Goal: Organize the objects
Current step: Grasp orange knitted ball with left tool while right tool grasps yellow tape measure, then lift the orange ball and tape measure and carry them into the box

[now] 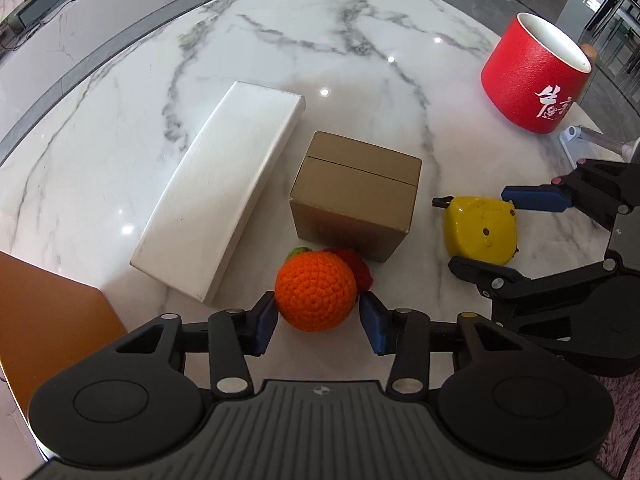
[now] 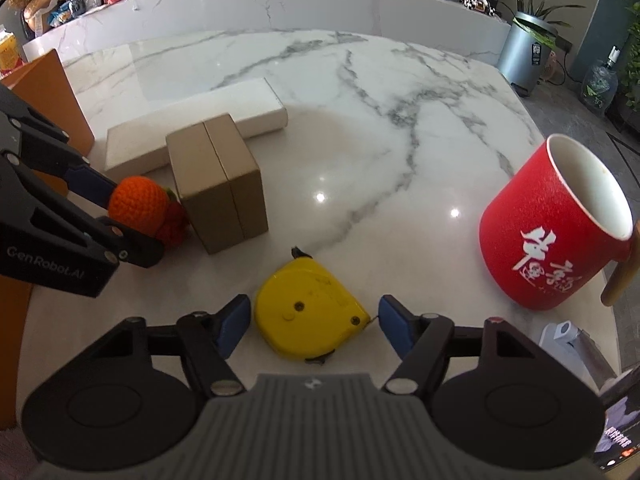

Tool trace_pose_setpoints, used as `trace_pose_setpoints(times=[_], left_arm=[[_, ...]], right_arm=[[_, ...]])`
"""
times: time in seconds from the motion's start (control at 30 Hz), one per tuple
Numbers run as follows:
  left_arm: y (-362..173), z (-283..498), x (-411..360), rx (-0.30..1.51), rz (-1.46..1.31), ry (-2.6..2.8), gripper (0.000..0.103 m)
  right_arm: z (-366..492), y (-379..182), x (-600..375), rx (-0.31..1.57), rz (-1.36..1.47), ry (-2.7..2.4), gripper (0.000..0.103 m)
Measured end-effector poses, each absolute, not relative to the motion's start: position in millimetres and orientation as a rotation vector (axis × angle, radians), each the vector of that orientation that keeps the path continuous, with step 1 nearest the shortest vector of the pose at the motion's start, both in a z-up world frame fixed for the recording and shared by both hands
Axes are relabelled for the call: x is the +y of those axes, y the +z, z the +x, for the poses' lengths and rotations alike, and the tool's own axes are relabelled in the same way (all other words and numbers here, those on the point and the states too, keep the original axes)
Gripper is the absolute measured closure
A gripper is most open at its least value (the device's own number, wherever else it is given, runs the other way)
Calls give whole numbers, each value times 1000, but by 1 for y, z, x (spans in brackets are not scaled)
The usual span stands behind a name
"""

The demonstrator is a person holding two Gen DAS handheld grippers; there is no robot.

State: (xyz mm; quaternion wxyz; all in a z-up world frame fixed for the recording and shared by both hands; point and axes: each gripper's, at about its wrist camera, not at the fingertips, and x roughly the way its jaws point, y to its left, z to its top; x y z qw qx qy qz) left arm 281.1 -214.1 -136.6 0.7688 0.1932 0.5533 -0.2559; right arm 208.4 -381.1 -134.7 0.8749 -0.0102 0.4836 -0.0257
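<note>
The left gripper [image 1: 318,320] stands wide apart around the orange crocheted ball [image 1: 316,292]; its blue pads [image 1: 264,322] flank the ball, and contact cannot be told. Just beyond the ball sits a brown cardboard box [image 1: 354,196], with a long white box [image 1: 224,192] ahead to the left. Off to the right, the right gripper [image 1: 496,232] brackets a yellow tape measure [image 1: 480,228], jaws spread. A red mug [image 1: 536,76] stands far ahead right on the marble table [image 1: 360,60].

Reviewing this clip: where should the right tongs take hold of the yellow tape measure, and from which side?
Grip the yellow tape measure across its narrow edges, coming from the near side. It lies flat on the marble table, and the right tongs already straddle it, open.
</note>
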Motion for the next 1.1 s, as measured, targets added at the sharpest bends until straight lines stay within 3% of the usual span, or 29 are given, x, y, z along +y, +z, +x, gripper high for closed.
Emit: trace_pose_setpoints(times=[0.47, 1.1], left_arm=[[-116, 261, -201, 1156, 383, -572, 58], [-8, 192, -108, 960, 180, -551, 58]], right_arm=[[189, -118, -360, 995, -46, -16, 35], [150, -15, -280, 791, -100, 165, 35]])
